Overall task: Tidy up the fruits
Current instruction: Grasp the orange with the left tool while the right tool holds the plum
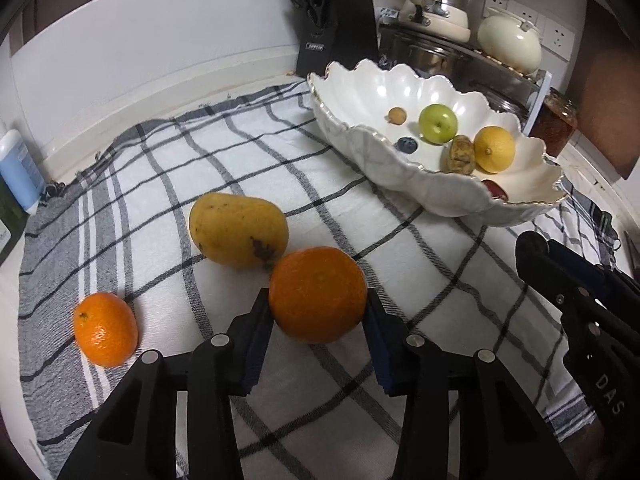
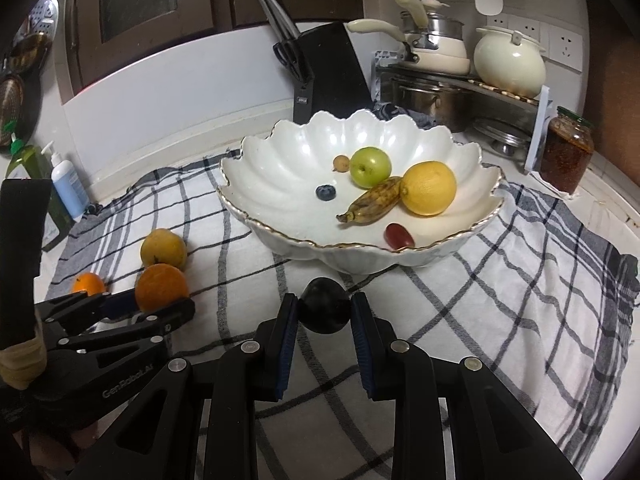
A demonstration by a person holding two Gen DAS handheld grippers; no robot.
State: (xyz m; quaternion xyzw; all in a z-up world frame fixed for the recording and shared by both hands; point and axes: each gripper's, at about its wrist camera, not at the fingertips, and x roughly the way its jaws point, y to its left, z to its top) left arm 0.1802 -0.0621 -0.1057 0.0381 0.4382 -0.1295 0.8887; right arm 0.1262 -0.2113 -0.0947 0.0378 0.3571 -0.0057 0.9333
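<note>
Fruits wait on checked cloth [image 1: 360, 216]: left gripper [image 1: 318, 316] clamps a large orange [image 1: 318, 294] beside the mango [image 1: 238, 230]; right gripper [image 2: 325, 312] pinches a dark plum [image 2: 325, 310] before the scalloped bowl [image 2: 280, 236], where either round fruit could slip loose

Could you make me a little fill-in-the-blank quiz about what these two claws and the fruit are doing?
1. The left gripper is clamped on an ____.
2. The right gripper grips a dark ____.
3. The lemon lies inside the white ____.
4. The mango rests on the checked ____.

Missing words: orange; plum; bowl; cloth
</note>
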